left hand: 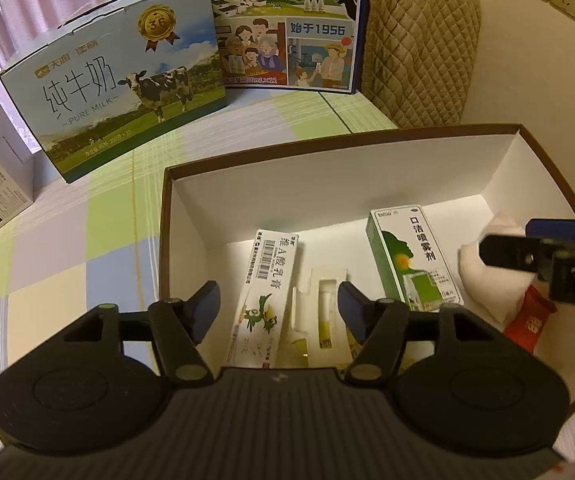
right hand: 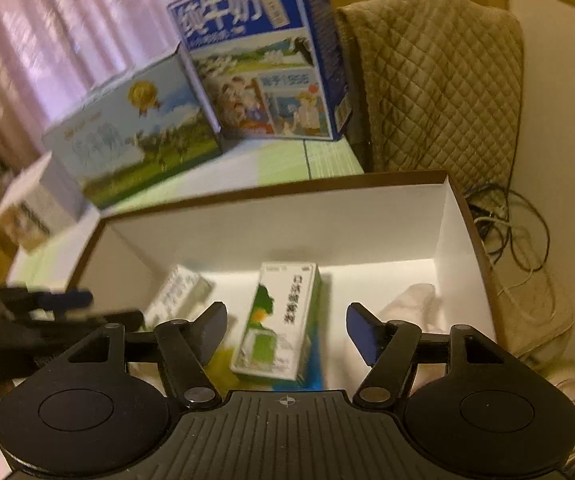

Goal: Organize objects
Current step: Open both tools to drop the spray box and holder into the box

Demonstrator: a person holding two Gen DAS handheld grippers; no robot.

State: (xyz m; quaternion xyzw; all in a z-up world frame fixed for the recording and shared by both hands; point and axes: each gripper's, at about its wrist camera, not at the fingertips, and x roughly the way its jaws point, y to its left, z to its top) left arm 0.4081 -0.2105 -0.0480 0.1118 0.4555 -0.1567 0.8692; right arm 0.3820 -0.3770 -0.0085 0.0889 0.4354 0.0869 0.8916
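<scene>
The left tool (left hand: 278, 306) hangs over the near edge of the open white box (left hand: 327, 184), its two fingers spread apart with nothing between them. Directly beyond its fingers, on the box floor, lie a long white ointment carton (left hand: 265, 296) with a barcode and a green bird print, and just beside it a white plastic tray (left hand: 323, 312) holding a small tube. Farther right stands a green-and-white oral spray carton (left hand: 411, 256), then a crumpled white cloth (left hand: 495, 276) against the right wall and a red packet (left hand: 529, 320) near it.

The right tool (right hand: 286, 330) also hovers over the box, fingers apart and empty, with the spray carton in line between them.

The box sits on a bench covered by a pastel checked cloth (left hand: 99, 216). Behind it stand a pale blue pure milk case (left hand: 119, 96) and a dark blue milk case (left hand: 287, 28), side by side.
</scene>
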